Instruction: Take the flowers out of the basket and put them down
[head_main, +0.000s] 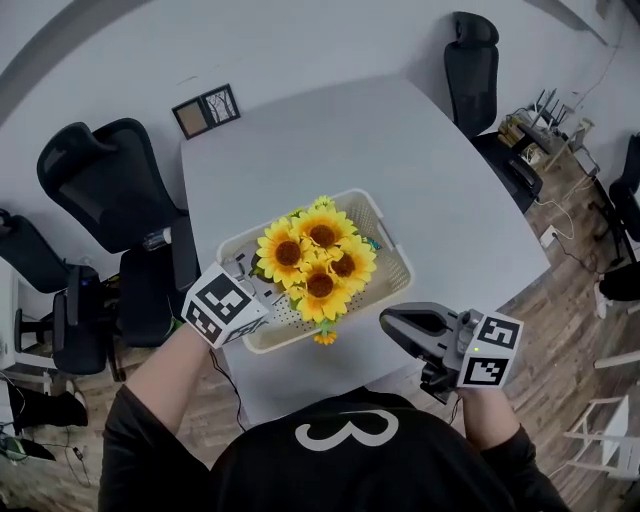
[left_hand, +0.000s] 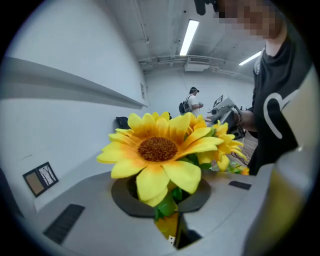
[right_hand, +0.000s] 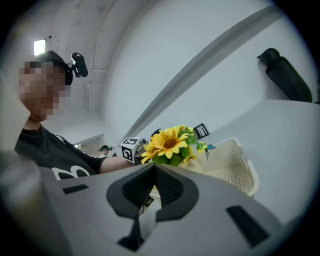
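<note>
A bunch of yellow sunflowers stands over the cream perforated basket in the middle of the white table. My left gripper reaches in from the basket's left side. In the left gripper view its jaws are nearly closed on the green stems just under the blooms. My right gripper hovers at the table's front edge, right of the basket, shut with nothing in it. In the right gripper view its pads meet, and the flowers and the basket lie beyond them.
A small picture frame lies at the table's far left corner. Black office chairs stand to the left and at the far right. A desk with cables is at the right. A person stands far off.
</note>
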